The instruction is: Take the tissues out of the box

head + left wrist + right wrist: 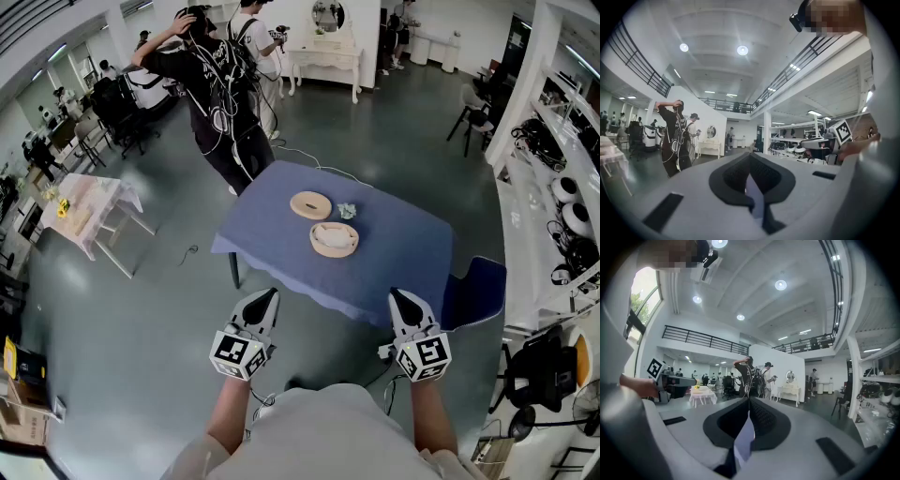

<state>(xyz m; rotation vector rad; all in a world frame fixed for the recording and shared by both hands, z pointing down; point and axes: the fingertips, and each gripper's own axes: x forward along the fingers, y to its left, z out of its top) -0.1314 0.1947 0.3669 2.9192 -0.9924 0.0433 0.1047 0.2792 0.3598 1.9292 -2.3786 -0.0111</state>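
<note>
Left claw (pixel 270 294) and right claw (pixel 399 295) are pressed together, empty, short of the round box (pixel 336 254) holding white tissue (pixel 330 236).

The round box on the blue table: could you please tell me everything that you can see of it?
The box is round, shallow and pale, wood-like as it looks. It stands open and upright near the middle of the blue-clothed table. White stuff, probably tissue, fills it. Its flat lid lies close behind it, and a small crumpled pale-green wad sits next to the lid. Nothing is reaching into it.

tablecloth (pixel 403 244) matt blue cloth; box (pixel 335 254) pale smooth wood; floor (pixel 141 319) glossy
</note>
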